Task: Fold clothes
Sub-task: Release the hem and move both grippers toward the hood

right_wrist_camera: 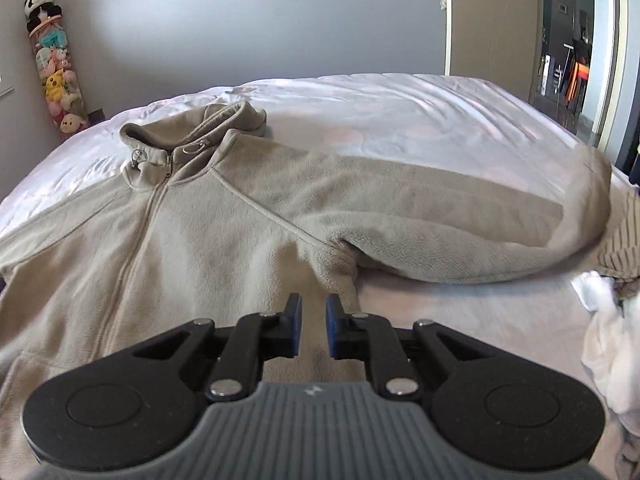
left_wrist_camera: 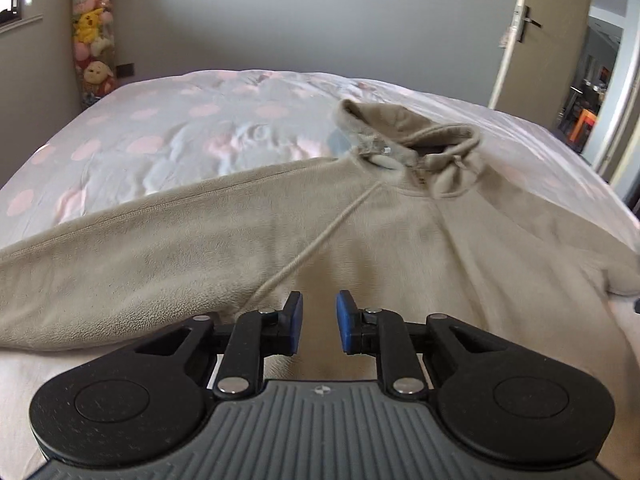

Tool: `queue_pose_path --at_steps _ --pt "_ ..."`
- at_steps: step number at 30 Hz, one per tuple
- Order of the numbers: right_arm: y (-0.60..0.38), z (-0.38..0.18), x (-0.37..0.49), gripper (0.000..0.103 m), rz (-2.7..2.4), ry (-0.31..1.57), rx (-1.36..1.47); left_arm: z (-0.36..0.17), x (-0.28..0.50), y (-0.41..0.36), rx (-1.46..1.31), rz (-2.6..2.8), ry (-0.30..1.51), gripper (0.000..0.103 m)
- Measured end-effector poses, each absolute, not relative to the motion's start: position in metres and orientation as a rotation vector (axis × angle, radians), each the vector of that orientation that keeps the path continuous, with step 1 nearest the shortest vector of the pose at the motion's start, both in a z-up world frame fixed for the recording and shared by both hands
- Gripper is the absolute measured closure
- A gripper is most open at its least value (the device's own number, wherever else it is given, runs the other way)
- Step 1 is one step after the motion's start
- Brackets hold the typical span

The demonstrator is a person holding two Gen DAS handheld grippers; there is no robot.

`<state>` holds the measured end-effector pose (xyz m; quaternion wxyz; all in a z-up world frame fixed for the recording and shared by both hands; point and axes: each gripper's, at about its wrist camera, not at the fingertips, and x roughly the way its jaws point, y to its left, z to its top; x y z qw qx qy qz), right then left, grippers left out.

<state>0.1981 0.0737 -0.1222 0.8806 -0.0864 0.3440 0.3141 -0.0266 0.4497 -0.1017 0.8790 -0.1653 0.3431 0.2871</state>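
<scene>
A: Fleece jacket (right_wrist_camera: 192, 232) lay flat, zipped, on the bed (right_wrist_camera: 400, 120), collar at 12, sleeves out to 9 and 3. Left hand-held gripper (left_wrist_camera: 319, 322) & right hand-held gripper (right_wrist_camera: 314, 324)?

B: Both narrow, nothing btwn pads, over the fleece. Risk: thick pile, a shallow pinch could slip. Hem hidden below both views; the clothes pile (right_wrist_camera: 608, 304) at 3 was cut off.

Matt fleece jacket (right_wrist_camera: 208, 232), smooth cotton bedsheet (right_wrist_camera: 400, 104)
</scene>
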Motion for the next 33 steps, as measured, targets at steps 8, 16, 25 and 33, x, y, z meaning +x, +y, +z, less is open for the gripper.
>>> queue_pose_path --at_steps 8,16,25,33 --pt "0.078 -0.196 0.178 0.087 0.641 0.788 -0.283 -0.166 -0.062 0.467 -0.391 0.723 0.763 0.086" --pt "0.061 -0.181 0.166 0.087 0.63 0.726 -0.231 -0.155 -0.066 0.439 -0.23 0.754 0.76 0.088" --pt "0.078 -0.166 0.211 0.087 0.557 0.573 -0.11 -0.124 -0.041 0.458 -0.242 0.808 0.553 0.089" --pt "0.094 -0.189 0.236 0.087 0.59 0.677 -0.102 -0.162 -0.021 0.471 -0.229 0.859 0.684 0.092"
